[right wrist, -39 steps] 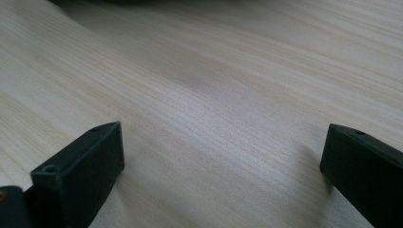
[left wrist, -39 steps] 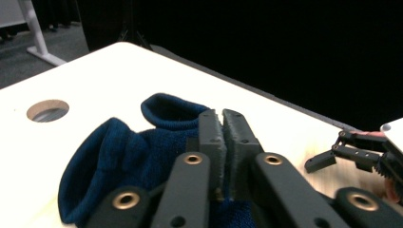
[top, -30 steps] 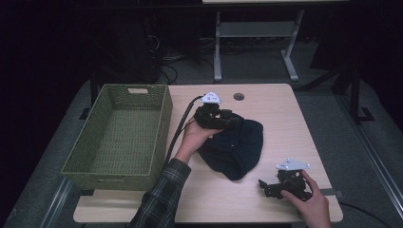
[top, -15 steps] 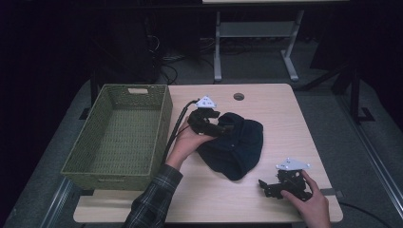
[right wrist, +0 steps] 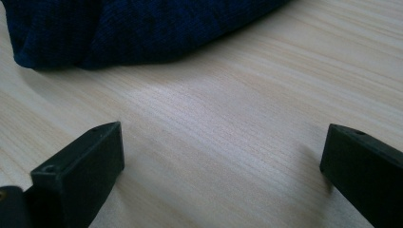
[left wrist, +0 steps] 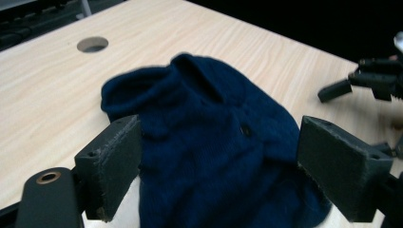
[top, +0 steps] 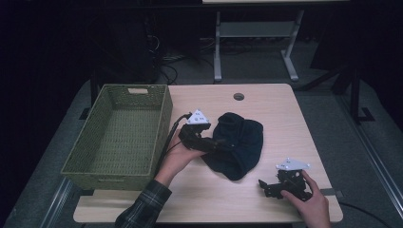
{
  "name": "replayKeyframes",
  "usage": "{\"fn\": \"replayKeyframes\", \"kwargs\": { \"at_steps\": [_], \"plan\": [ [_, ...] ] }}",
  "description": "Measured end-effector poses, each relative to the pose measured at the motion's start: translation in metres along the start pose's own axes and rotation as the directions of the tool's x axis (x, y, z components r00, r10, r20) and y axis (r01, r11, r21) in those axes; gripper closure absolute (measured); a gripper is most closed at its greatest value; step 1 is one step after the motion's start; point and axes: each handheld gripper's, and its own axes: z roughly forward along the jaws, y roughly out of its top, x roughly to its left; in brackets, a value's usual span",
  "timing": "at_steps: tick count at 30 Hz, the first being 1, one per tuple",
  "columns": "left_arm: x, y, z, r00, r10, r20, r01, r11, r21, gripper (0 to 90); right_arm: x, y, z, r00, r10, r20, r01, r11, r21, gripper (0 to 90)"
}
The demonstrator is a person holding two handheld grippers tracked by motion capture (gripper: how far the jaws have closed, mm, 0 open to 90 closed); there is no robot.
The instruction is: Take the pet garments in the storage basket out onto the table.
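A crumpled dark navy knitted garment (top: 240, 142) lies on the middle of the light wooden table (top: 266, 104). My left gripper (top: 211, 143) is at the garment's left edge, held by a hand. In the left gripper view its jaws stand wide open (left wrist: 218, 175), with the navy garment (left wrist: 214, 123) spread low between and beyond them. My right gripper (top: 267, 186) rests near the table's front right, apart from the cloth. In the right gripper view it is open (right wrist: 223, 166) over bare wood, and the garment's edge (right wrist: 119, 28) lies ahead at the top.
A green woven basket (top: 161, 118) stands at the table's left side, with nothing visible in it. A round cable hole (top: 238, 96) sits in the tabletop behind the garment. The other gripper (left wrist: 366, 80) appears at the far right in the left gripper view.
My left gripper has drawn back from the garment's far left top toward its near left edge. The right gripper has stayed where it was.
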Motion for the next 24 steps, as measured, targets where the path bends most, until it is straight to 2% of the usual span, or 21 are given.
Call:
{"fn": "replayKeyframes", "kwargs": {
  "at_steps": [9,12,21,24],
  "plan": [
    [-0.017,-0.023,-0.01,0.9998,0.012,-0.016,-0.012,0.9999,-0.004,14.5,0.0,0.0,0.0,1.0,0.0,0.0,0.0,1.0,0.0,0.4],
    [-0.023,-0.031,-0.012,0.9999,0.011,-0.006,-0.011,0.9999,0.004,14.3,0.0,0.0,0.0,1.0,0.0,0.0,0.0,1.0,0.0,0.4],
    [-0.04,-0.059,-0.016,0.9999,0.009,-0.008,-0.008,0.9986,0.052,14.0,0.0,0.0,0.0,1.0,0.001,0.0,-0.001,1.0,0.001,0.4],
    [-0.042,-0.07,-0.017,0.9997,0.021,-0.015,-0.019,0.9959,0.088,13.8,0.0,0.0,0.0,1.0,0.0,0.0,0.0,1.0,0.0,0.4]
  ]
}}
